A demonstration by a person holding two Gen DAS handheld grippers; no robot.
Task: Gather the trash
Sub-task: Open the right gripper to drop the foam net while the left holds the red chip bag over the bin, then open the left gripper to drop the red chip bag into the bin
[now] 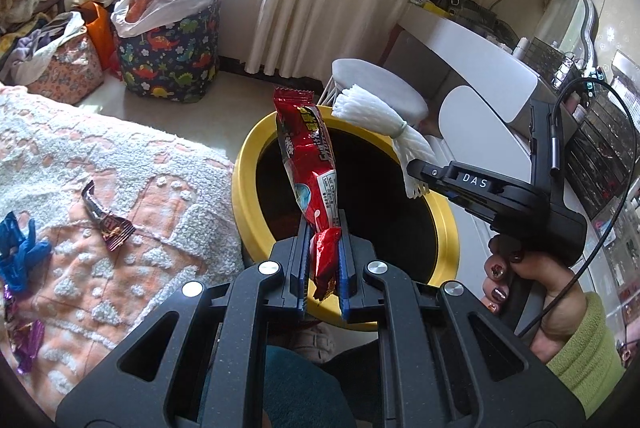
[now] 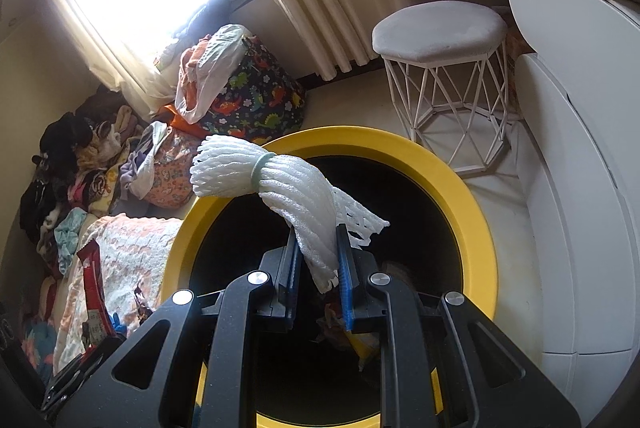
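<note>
My left gripper [image 1: 324, 228] is shut on a red snack wrapper [image 1: 310, 156] and holds it upright over the yellow-rimmed bin [image 1: 244, 164]. My right gripper [image 2: 318, 234] is shut on a white foam net bundle [image 2: 280, 180] tied with a band, held above the same bin [image 2: 460, 188]. In the left wrist view the right gripper [image 1: 416, 170] shows at the right over the bin's far rim with the foam net [image 1: 372, 112]. The red wrapper [image 2: 94, 284] shows at the left edge of the right wrist view. Some scraps lie in the bin's dark bottom.
A pink and white blanket [image 1: 80, 156] lies left of the bin with a dark wrapper [image 1: 106, 218], a blue wrapper [image 1: 18, 252] and a purple wrapper [image 1: 26, 344]. A white stool [image 2: 440, 40] and white desk [image 1: 472, 44] stand behind. A dinosaur-print bag [image 1: 172, 56] stands by the curtain.
</note>
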